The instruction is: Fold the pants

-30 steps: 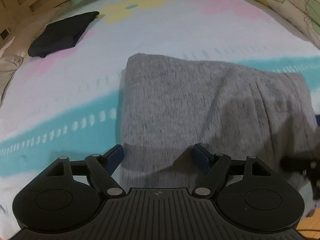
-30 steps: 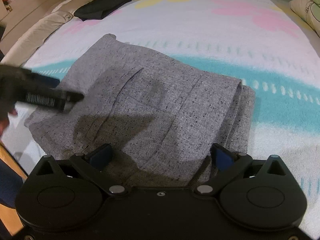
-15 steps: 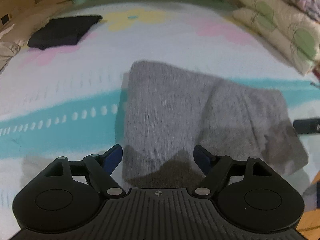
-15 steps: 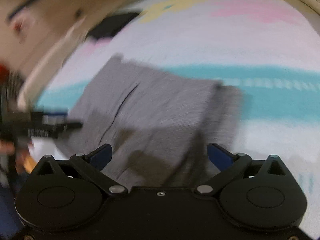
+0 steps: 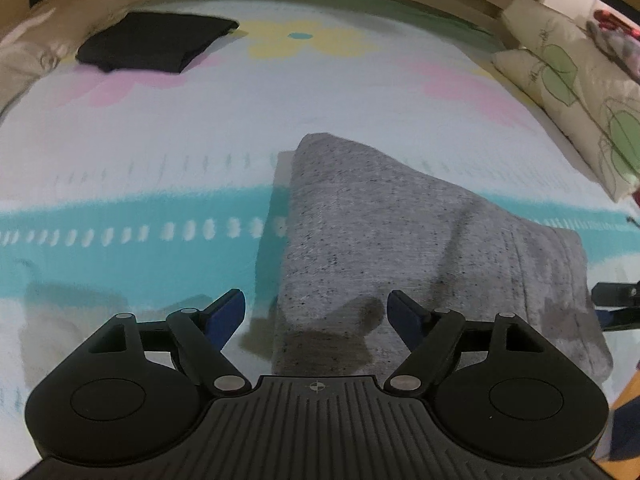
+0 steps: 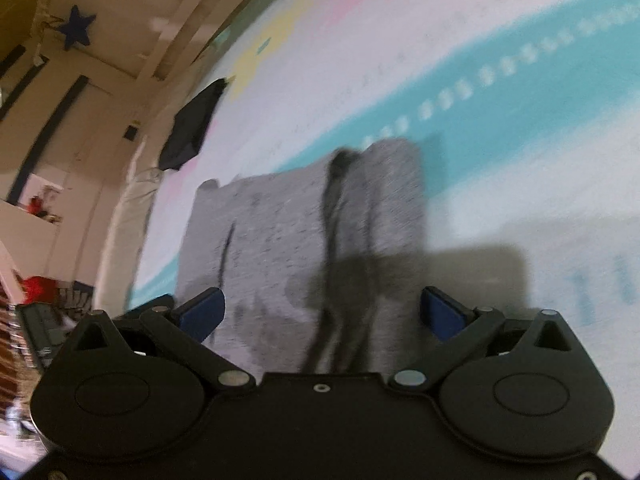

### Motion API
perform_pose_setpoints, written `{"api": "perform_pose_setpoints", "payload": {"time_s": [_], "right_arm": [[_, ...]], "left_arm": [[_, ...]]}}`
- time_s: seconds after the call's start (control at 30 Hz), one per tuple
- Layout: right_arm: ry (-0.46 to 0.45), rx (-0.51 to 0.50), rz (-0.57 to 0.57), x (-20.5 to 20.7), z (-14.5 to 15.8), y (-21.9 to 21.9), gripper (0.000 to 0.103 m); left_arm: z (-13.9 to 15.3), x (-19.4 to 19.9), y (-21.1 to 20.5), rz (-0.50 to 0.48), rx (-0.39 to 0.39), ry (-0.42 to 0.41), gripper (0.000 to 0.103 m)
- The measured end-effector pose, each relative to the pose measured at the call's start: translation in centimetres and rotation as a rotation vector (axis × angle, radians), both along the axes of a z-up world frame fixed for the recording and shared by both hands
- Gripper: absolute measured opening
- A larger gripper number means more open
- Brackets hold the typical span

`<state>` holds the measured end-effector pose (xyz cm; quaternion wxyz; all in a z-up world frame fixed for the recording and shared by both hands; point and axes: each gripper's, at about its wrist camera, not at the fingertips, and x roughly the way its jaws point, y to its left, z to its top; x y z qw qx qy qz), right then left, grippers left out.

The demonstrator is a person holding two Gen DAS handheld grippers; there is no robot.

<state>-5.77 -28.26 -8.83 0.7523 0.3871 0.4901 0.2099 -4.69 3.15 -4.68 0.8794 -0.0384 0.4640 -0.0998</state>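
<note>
Left wrist view: bed (image 5: 160, 152) fills the frame, white cover with a teal band, pink patches and a yellow flower. Grey pants (image 5: 400, 240) lie on it as a folded rectangular stack, near the bed's front edge. Stack sits straight ahead of the left gripper (image 5: 316, 312) and reaches to the right; its long axis runs from the near left corner away toward the far right. Left gripper fingers stand wide apart, empty, hovering just above the near short edge, touching nothing. Right wrist view, blurred and tilted: pants (image 6: 304, 232) lie ahead of the right gripper (image 6: 320, 316), with dark creases running away from the camera. Right gripper fingers also spread, holding nothing, and appear clear of the cloth. Judgement: fold looks finished or nearly so; left gripper is squarer to the stack, so any last smoothing or pickup seems easiest from that side. Smaller items: cream pillows (image 5: 572, 92) with green leaf print at far right; a dark folded garment (image 5: 156, 44) at far left, well apart from the pants. Room beyond: beige walls, a blue star (image 6: 76, 28) decoration.
</note>
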Motion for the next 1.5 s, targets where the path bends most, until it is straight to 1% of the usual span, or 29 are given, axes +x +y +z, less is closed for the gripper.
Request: {"api": "perform_pose_setpoints", "payload": {"time_s": [0.13, 0.2, 0.3, 0.43, 0.5, 0.53, 0.63, 0.67, 0.73, 0.77, 0.9, 1.03, 1.1, 1.17, 1.3, 1.33, 1.4, 1.43, 1.47, 1.5], "right_arm": [[-0.017, -0.014, 0.029, 1.0, 0.2, 1.2, 0.103], [-0.016, 0.002, 0.025, 1.3, 0.1, 1.4, 0.103], [-0.01, 0.034, 0.011, 1.6, -0.1, 1.7, 0.103], [-0.015, 0.032, 0.004, 1.8, -0.3, 2.3, 0.103], [-0.028, 0.023, 0.006, 1.7, -0.2, 2.5, 0.103], [-0.036, 0.019, 0.009, 1.6, -0.2, 2.5, 0.103], [-0.056, 0.022, 0.01, 1.3, -0.3, 2.4, 0.103], [-0.06, 0.027, 0.008, 1.3, -0.3, 2.4, 0.103], [-0.066, 0.041, 0.005, 1.2, -0.5, 2.1, 0.103], [-0.065, 0.048, 0.006, 1.3, -0.5, 2.0, 0.103], [-0.054, 0.086, -0.008, 1.5, -0.9, 1.5, 0.103], [-0.065, 0.069, 0.01, 1.7, -0.6, 2.0, 0.103], [-0.09, 0.049, 0.04, 1.9, -0.4, 2.5, 0.103], [-0.096, 0.045, 0.05, 2.1, -0.4, 2.8, 0.103], [-0.053, 0.078, 0.035, 2.6, -0.5, 2.5, 0.103], [-0.049, 0.088, 0.031, 2.7, -0.6, 2.4, 0.103], [-0.055, 0.084, 0.038, 2.7, -0.6, 2.5, 0.103], [-0.062, 0.074, 0.045, 2.7, -0.5, 2.6, 0.103], [-0.071, 0.06, 0.052, 2.6, -0.3, 2.8, 0.101], [-0.08, 0.035, 0.065, 2.5, -0.1, 3.0, 0.098]], "left_arm": [[-0.7, 0.6, 1.1, 0.034, -0.063, 0.029, 0.077], [-1.0, 1.0, 1.5, 0.046, -0.094, 0.043, 0.077], [-1.4, 1.5, 1.8, 0.051, -0.115, 0.056, 0.077], [-2.3, 2.4, 1.7, 0.041, -0.118, 0.089, 0.077], [-2.5, 2.7, 1.7, 0.041, -0.127, 0.083, 0.079], [-2.6, 2.8, 1.6, 0.036, -0.13, 0.079, 0.082], [-2.9, 3.4, 1.1, -0.006, -0.148, 0.073, 0.095], [-3.0, 3.5, 0.7, -0.027, -0.152, 0.072, 0.097], [-3.3, 3.8, -0.4, -0.09, -0.16, 0.067, 0.098], [-3.3, 3.9, -0.9, -0.126, -0.17, 0.067, 0.103], [-3.5, 4.1, -2.8, -0.192, -0.147, 0.036, 0.102], [-3.7, 4.4, -2.2, -0.178, -0.204, 0.046, 0.102], [-3.7, 4.4, -1.9, -0.18, -0.216, 0.048, 0.102], [-3.7, 4.3, -1.9, -0.181, -0.209, 0.047, 0.102], [-3.7, 4.2, -2.4, -0.156, -0.178, 0.033, 0.101], [-3.7, 4.1, -2.7, -0.142, -0.171, 0.03, 0.101], [-3.4, 3.8, -3.0, -0.108, -0.168, 0.017, 0.091], [-3.1, 3.5, -3.2, -0.098, -0.16, 0.007, 0.08], [-2.9, 3.2, -3.5, -0.093, -0.144, -0.001, 0.066], [-2.5, 2.9, -3.9, -0.089, -0.117, -0.007, 0.058]]}}
